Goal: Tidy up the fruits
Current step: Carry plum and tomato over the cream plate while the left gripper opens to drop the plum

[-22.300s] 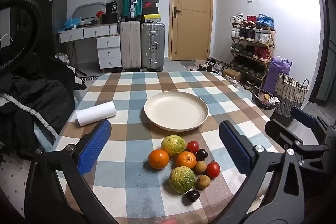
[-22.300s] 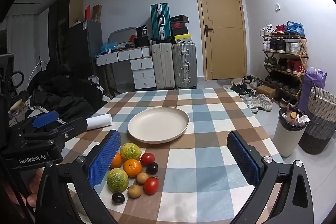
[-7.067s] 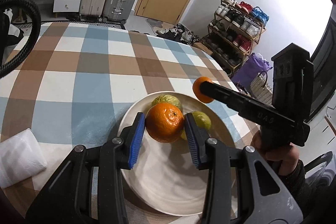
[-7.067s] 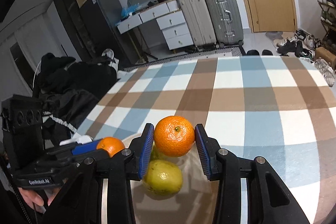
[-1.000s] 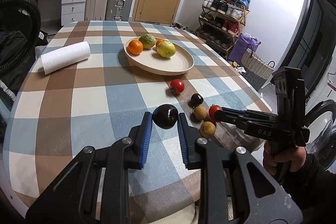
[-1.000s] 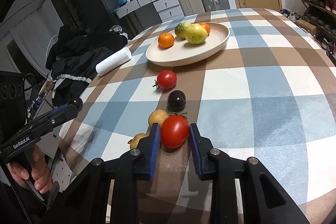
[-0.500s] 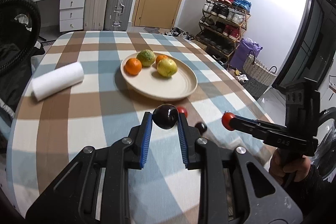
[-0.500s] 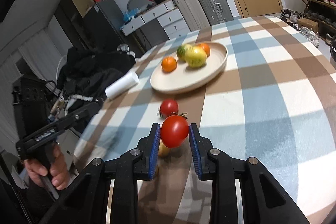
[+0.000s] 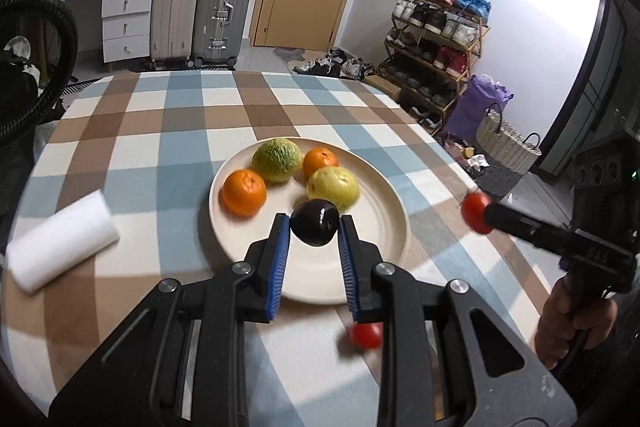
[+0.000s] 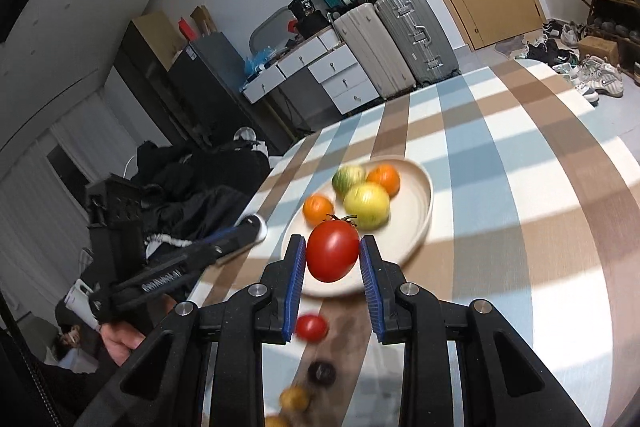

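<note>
My left gripper (image 9: 313,227) is shut on a dark plum (image 9: 315,221), held above the near part of the cream plate (image 9: 384,203). On the plate lie two oranges (image 9: 244,191), a mottled green fruit (image 9: 277,160) and a yellow-green fruit (image 9: 333,186). My right gripper (image 10: 332,255) is shut on a red tomato (image 10: 333,249), hovering over the plate's (image 10: 424,203) near rim; that tomato (image 9: 474,212) shows at the right of the left wrist view. On the cloth remain a second tomato (image 10: 311,327), another dark plum (image 10: 321,372) and small brown fruits (image 10: 295,398).
A white paper roll (image 9: 60,239) lies left of the plate on the checked tablecloth (image 9: 180,123). Suitcases (image 9: 202,11), a drawer unit and a door stand behind the table; a shoe rack (image 9: 436,39) and basket (image 9: 506,155) are to the right. Dark clothing (image 10: 200,183) is piled left.
Both grippers have moved forward with their fruit: the plum is now over the plate's near part and the tomato over its near rim. The loose fruits have fallen behind.
</note>
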Available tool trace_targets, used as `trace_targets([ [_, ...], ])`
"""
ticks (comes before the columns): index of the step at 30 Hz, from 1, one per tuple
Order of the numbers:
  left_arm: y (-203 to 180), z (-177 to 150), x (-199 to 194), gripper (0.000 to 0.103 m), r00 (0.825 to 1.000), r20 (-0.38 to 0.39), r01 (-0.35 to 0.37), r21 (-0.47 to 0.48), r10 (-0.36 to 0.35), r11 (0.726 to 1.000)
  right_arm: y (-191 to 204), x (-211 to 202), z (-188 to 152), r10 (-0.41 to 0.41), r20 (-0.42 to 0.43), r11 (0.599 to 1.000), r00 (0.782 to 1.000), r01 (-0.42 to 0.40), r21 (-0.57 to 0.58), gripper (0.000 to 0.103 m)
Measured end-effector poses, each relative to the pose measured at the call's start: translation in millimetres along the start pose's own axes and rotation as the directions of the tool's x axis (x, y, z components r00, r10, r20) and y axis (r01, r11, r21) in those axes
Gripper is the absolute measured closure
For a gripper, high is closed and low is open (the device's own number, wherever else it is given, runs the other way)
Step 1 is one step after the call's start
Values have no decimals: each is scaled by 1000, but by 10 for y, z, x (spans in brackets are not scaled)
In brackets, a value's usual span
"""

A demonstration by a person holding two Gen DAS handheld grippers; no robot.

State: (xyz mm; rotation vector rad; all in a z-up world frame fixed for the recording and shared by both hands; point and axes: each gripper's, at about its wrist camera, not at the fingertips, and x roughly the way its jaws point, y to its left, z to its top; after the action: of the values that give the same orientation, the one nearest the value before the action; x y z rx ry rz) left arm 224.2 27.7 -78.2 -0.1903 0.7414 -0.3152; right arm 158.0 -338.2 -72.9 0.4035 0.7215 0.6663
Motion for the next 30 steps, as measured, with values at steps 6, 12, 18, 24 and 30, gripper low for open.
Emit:
trace_targets([
  [6,103,234,518,81,999,-34,-5,1,5,1000,-207,341,382,-1,-19,1000,1000,1,-10,75],
  [12,230,326,889,81,998,-66,-14,5,14,1000,-375,742,638,-4,-54,1000,999,2,-28,75],
  [18,272,360,1097,81,996,-91,-10,26,13,1000,-485,1042,700,-27,-99,999,995,24,-32,75],
  [24,240,348,1145,81,996,-90,-3,44,7,999,-535,1251,647,-66,-153,997,986,58,-53,75],
  [30,257,321,1174,81,995,-100,12,34,-8,999,-635,1308,618,-84,-163,996,983,82,-20,74],
])
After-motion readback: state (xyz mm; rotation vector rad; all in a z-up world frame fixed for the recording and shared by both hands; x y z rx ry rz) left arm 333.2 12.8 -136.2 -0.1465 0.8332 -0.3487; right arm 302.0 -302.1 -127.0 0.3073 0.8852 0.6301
